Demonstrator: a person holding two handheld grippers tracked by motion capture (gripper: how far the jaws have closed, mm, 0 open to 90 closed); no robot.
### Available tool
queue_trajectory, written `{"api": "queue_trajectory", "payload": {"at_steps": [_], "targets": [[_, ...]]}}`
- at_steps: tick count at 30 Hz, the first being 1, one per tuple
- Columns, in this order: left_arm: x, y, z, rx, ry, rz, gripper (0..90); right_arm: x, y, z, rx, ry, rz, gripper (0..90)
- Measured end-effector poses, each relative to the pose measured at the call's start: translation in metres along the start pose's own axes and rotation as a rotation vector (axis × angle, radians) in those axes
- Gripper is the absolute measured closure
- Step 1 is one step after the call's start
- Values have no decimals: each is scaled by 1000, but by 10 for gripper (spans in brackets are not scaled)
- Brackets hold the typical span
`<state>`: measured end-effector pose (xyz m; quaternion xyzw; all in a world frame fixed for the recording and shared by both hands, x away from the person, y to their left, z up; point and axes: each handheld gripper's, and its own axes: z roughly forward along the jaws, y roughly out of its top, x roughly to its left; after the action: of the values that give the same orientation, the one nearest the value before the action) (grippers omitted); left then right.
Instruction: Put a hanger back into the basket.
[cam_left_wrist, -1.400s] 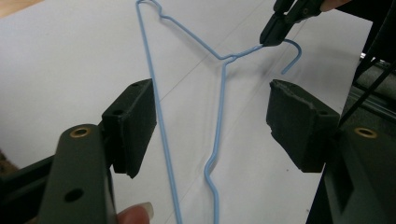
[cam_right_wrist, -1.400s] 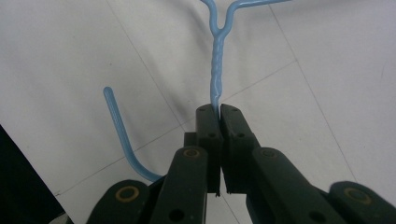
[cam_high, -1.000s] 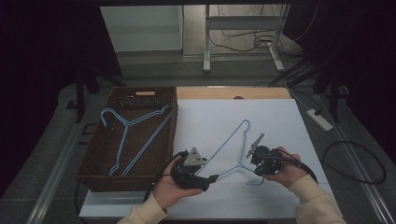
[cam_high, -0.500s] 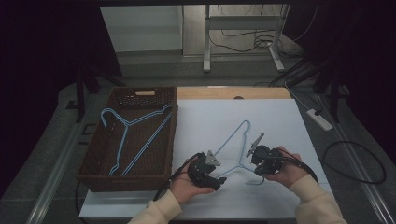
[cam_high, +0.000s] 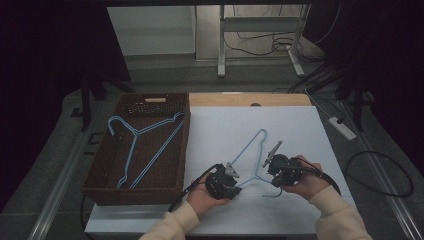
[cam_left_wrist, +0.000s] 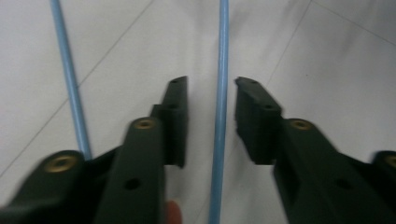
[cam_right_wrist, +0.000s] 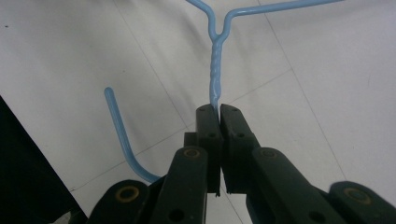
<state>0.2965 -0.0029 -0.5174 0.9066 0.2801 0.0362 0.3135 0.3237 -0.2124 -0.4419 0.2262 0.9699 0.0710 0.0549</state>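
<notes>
A light-blue wire hanger (cam_high: 245, 150) lies flat on the white table sheet (cam_high: 295, 125). My right gripper (cam_high: 272, 178) is shut on the hanger's neck just below the twisted part (cam_right_wrist: 217, 56); the hook (cam_right_wrist: 119, 130) curls away to the left of its jaws (cam_right_wrist: 216, 109). My left gripper (cam_high: 235, 181) sits low over the hanger's left arm. In the left gripper view one wire (cam_left_wrist: 222, 56) runs between the jaws (cam_left_wrist: 211, 86), with a gap on each side. These jaws have just been closing around it. A second wire (cam_left_wrist: 70, 93) passes outside them.
A brown wicker basket (cam_high: 105, 187) at the left holds another blue hanger (cam_high: 150, 127). A wooden board (cam_high: 250, 99) edges the sheet at the back. On the floor to the right lie a power strip (cam_high: 342, 127) and a cable (cam_high: 380, 175).
My left hand has moved right and down onto the hanger's left arm, and its jaws have narrowed around the wire. The right gripper has kept still on the neck.
</notes>
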Motion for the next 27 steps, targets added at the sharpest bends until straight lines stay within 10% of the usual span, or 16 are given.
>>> {"api": "queue_trajectory", "payload": {"at_steps": [8, 16, 21, 27], "targets": [[1, -1, -4, -12, -9, 19, 848, -1, -3, -5, -70, 0, 15, 855], [0, -2, -16, -70, 14, 14, 852, -28, -29, -16, -537, -57, 242, 466], [-2, -3, -29, -105, 32, 11, 852, -32, -49, -15, -709, -128, 301, 388], [-5, -4, -46, -146, 52, 9, 852, -28, -71, -8, -782, -138, 338, 377]]}}
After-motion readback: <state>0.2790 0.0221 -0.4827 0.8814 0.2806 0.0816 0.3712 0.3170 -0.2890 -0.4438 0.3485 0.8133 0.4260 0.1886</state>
